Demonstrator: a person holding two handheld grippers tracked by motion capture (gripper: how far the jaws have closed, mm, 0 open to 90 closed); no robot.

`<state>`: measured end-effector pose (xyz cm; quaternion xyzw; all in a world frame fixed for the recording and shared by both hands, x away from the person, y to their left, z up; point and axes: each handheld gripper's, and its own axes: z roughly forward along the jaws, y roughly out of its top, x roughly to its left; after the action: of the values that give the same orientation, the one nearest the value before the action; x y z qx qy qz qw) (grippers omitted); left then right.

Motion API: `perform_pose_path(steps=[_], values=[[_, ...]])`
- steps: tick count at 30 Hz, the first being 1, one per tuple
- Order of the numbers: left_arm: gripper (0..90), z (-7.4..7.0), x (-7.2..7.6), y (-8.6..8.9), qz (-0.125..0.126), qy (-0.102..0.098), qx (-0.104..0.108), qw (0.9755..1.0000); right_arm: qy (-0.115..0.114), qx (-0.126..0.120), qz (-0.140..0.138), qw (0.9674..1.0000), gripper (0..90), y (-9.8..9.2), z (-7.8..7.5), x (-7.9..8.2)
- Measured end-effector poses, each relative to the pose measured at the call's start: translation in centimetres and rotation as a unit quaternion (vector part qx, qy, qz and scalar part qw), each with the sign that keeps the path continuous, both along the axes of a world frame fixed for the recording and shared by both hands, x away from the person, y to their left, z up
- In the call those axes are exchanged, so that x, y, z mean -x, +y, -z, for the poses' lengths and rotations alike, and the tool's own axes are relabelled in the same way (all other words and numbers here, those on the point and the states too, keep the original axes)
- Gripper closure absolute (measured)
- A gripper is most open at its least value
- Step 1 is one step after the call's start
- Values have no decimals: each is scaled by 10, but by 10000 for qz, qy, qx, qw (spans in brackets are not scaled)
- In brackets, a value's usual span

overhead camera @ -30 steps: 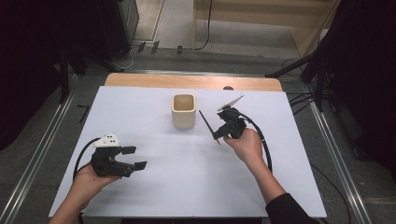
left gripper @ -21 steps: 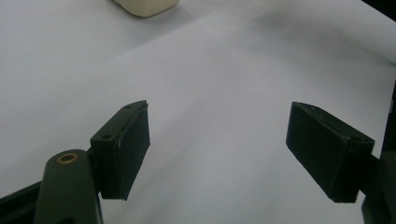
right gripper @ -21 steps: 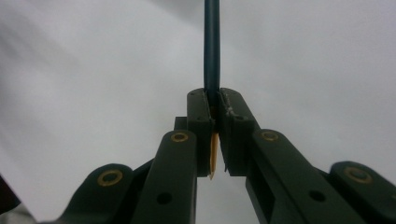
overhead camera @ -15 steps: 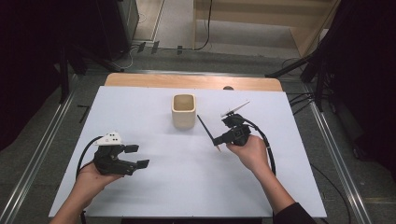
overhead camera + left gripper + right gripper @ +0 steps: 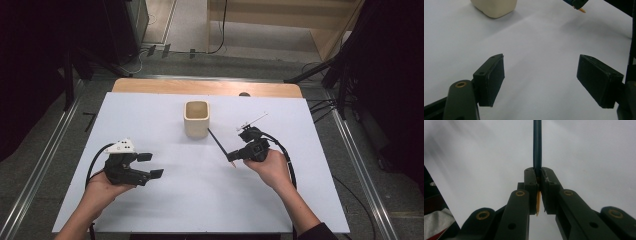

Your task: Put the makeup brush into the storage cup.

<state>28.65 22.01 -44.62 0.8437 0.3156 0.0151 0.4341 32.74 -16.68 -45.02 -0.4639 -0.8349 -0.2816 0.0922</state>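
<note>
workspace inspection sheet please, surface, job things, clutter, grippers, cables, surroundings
surface: white table top, bare wooden strip along its far edge
job's things: dark blue pencil held slanted near its sharpened tip; cream square cup upright, open, just beyond the pencil's far end
clutter: nothing seen
grippers: right gripper shut on the pencil, its fingers pressing both sides; left gripper open, holding nothing, low over the table
cables: black cable loops from the right gripper past the wrist; another trails from the left
surroundings: grey floor, metal rails either side, dark stands and floor cables beyond
</note>
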Motion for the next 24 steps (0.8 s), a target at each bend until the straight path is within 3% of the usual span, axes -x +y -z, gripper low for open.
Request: perform_pose_path(steps=[10, 13, 18, 24], values=[[235, -3, -1, -8, 212, 97, 45, 9997, -173, 196, -581, 9980, 848, -1, -2, 11], [235, -6, 0, -12, 340, 80, 4, 9994, -256, 304, -925, 9949, 848, -3, -1, 16], [235, -10, 0, -17, 464, 90, -64, 9989, -323, 370, -1203, 9915, 848, -5, -4, 20], [238, -15, -1, -21, 655, 105, -122, 9977, -390, 518, -1674, 9838, 848, -3, -8, 24]])
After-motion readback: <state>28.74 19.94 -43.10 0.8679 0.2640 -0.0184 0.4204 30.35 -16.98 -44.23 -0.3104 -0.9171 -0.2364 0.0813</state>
